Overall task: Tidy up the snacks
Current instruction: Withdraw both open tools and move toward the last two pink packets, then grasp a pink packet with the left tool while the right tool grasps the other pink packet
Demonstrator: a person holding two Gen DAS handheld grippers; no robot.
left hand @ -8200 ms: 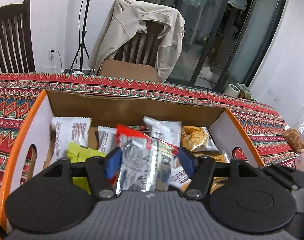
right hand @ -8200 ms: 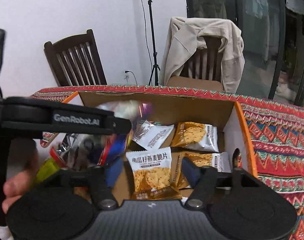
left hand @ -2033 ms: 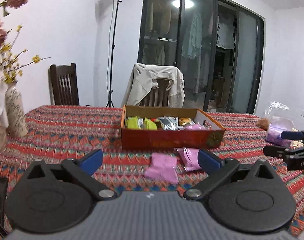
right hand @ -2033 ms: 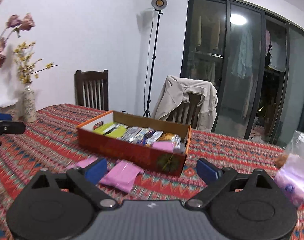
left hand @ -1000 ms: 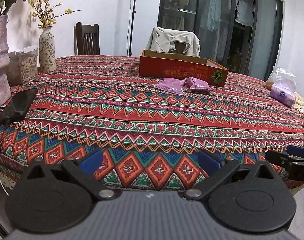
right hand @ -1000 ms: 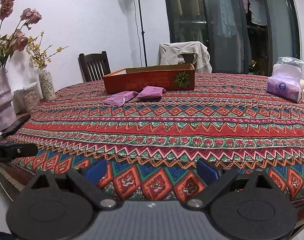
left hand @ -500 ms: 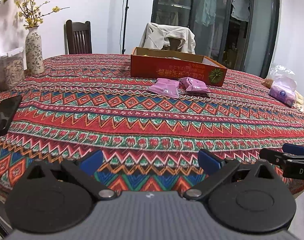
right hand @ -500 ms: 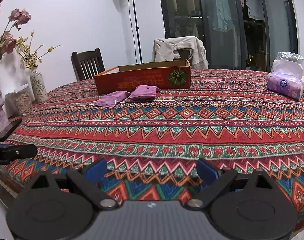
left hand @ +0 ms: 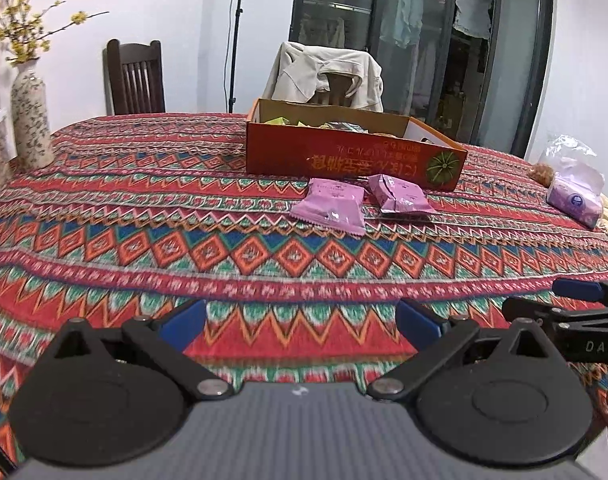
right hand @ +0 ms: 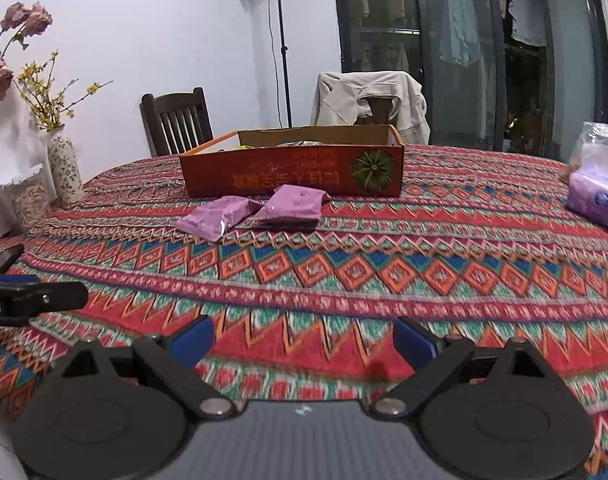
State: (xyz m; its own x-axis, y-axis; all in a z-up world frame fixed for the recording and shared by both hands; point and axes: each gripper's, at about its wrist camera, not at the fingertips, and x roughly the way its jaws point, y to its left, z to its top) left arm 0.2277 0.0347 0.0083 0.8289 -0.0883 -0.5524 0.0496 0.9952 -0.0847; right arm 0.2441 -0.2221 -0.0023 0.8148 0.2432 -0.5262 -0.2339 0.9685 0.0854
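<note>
- Both tools stand with their blue pads spread wide and nothing between them: the left tool (left hand: 299,322) and the right tool (right hand: 301,338) each hover low over the near edge of the table (left hand: 143,216), empty.
- Well ahead of both tools sits the orange cardboard snack box (left hand: 354,156), its printed side facing the tools; a few packets show above its rim, though what they are is too small to tell.
- Just in front of that box, on the tool side, lie two pink snack packets (left hand: 330,204), flat on the patterned cloth, side by side and nearly touching. In the right wrist view the same pair (right hand: 291,202) sits slightly left of the tool's centre line.
- These two packets look like the items not yet boxed; lying close to the box wall, they would need only a short lift over the rim.
- Each tool points forward and roughly level, aimed along the table toward the box, held side by side: the right tool's tip shows at the right edge of the left view, the left tool's at the left edge of the right view.
- Wide jaws suit the flat, soft packets, which will likely crumple and need a pinch across the width.
- Off to the right lies a purple tissue pack (right hand: 596,200); far left stands a flowered vase (left hand: 29,120).
</note>
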